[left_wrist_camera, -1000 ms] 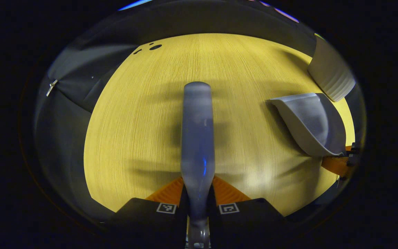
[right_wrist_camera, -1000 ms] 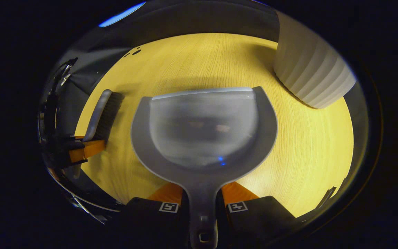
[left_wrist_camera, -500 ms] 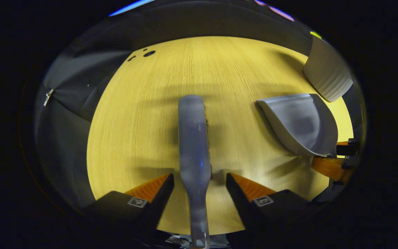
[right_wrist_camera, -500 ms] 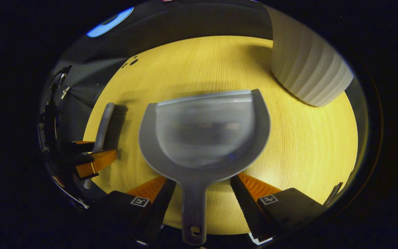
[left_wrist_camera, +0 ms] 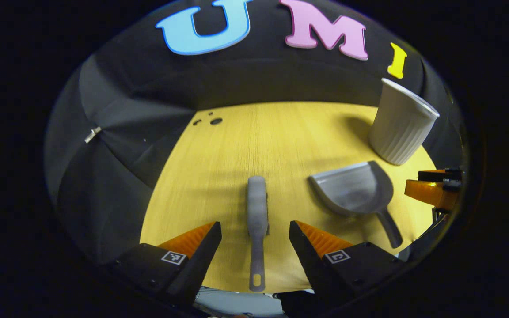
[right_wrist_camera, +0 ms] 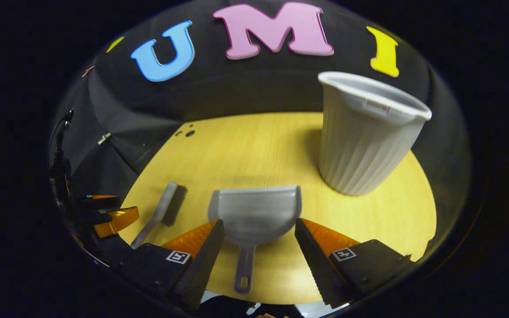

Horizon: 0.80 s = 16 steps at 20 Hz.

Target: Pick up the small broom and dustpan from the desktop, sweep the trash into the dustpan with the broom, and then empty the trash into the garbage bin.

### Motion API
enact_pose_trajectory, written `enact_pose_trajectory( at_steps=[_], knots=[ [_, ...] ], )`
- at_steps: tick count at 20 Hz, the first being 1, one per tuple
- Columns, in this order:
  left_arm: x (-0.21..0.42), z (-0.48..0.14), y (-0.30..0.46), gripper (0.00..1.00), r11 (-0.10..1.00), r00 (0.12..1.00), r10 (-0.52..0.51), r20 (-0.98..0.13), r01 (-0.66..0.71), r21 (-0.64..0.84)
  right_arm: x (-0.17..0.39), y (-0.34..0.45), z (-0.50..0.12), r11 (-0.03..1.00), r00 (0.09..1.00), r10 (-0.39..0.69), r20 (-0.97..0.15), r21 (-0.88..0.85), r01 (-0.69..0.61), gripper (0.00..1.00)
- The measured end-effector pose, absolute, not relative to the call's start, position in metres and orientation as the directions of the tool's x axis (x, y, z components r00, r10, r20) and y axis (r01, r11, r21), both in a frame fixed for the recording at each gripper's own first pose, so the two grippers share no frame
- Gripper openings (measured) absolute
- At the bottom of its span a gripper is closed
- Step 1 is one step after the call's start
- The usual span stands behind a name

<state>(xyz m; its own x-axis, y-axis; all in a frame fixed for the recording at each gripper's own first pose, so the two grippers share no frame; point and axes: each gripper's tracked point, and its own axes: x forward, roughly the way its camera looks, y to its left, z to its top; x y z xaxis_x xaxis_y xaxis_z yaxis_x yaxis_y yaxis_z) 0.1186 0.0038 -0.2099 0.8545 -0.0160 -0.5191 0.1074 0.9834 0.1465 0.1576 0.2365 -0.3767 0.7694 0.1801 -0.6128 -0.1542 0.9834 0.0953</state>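
Left gripper view puts your left tongs [left_wrist_camera: 255, 234] spread wide and off the desk [left_wrist_camera: 237, 145], with the small broom [left_wrist_camera: 257, 212] lying flat between the two fingers but touched by neither; its handle points back at you, which is likely why it sits so squarely in line for a grasp or a release. To its right the dustpan [left_wrist_camera: 351, 190] rests on the desk, mouth facing the far side, handle trailing toward the near right edge, and the ribbed white garbage bin [left_wrist_camera: 400, 128] stands upright at the far right, just beyond the pan. Your right tongs [right_wrist_camera: 259, 238] are spread too, in the right gripper view straddling the dustpan's handle without pressing it, so both tools are down on the wood and nothing is being carried. In that view the pan's open lip faces the bin, a sensible arrangement for tipping later. A few small dark specks [left_wrist_camera: 212, 120] sit at the far left edge of the desk; whether they are the trash or holes in the top, you cannot tell from here. As for writing, the fingers carry small square coded markers [left_wrist_camera: 172, 257], not readable text, and no brand shows on broom, pan or bin.
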Motion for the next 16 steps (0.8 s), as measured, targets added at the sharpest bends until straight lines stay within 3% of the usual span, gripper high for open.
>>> enact_pose_trajectory(
  at_steps=[4,9,14,16],
  knots=[
    [0.083,-0.165,-0.002,0.98,0.994,0.921,-0.025,-0.388,0.063,0.086,0.149,0.249,-0.321,0.978,0.862,0.205,-0.464,0.066,-0.197,0.99],
    [0.029,-0.108,-0.003,0.98,0.997,0.992,0.009,-0.125,-0.001,0.071,0.12,0.255,-0.266,0.975,0.941,0.211,-0.263,-0.017,-0.223,0.99],
    [-0.026,-0.093,-0.021,0.98,0.997,0.998,-0.039,0.041,0.036,0.071,0.078,0.254,-0.248,0.979,0.965,0.194,-0.176,-0.033,-0.202,0.99],
    [-0.05,-0.103,-0.03,0.98,0.997,0.998,-0.054,0.037,0.052,0.058,0.065,0.255,-0.254,0.98,0.965,0.184,-0.189,-0.037,-0.195,0.98]
  ],
)
